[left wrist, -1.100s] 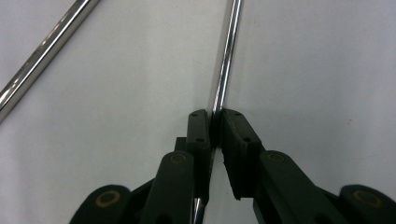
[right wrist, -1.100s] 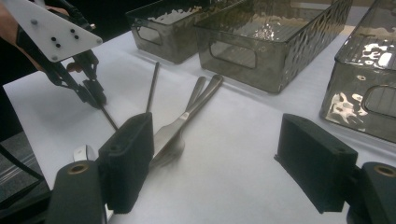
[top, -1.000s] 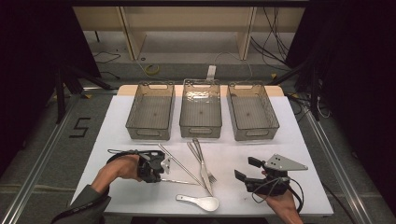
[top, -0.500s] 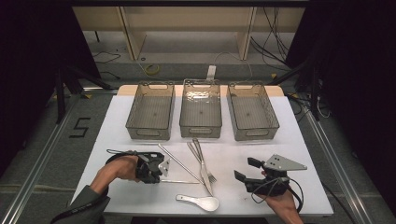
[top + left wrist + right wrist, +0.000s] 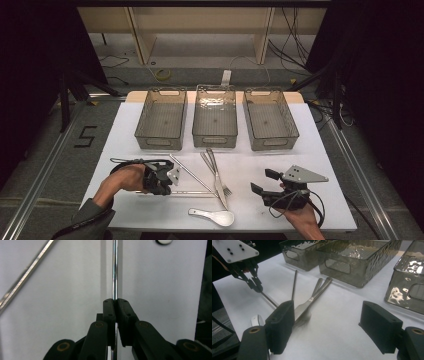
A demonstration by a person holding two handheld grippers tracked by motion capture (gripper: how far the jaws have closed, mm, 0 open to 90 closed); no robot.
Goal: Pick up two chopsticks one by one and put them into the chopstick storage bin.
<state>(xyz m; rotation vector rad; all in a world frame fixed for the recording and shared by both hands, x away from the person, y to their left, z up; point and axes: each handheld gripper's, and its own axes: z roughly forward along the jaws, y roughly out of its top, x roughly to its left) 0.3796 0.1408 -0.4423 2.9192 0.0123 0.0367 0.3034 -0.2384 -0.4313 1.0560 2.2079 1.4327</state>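
My left gripper (image 5: 115, 301) is shut on a thin shiny metal chopstick (image 5: 115, 270), which runs straight out from between its black pads. In the high view this gripper (image 5: 167, 187) points down at the front left of the white table, onto the chopstick (image 5: 197, 192) that lies crosswise there. My right gripper (image 5: 264, 181) rests at the front right, open, with nothing between its fingers (image 5: 280, 326). From the right gripper view I see the left gripper (image 5: 256, 287) pinching the chopstick's end (image 5: 270, 300).
A second chopstick (image 5: 192, 172) lies slanted beside a fork and knife (image 5: 216, 175). A white spoon (image 5: 215, 216) sits near the front edge. Three clear bins, left (image 5: 161, 142), middle (image 5: 215, 141) and right (image 5: 274, 142), stand in a row at the back.
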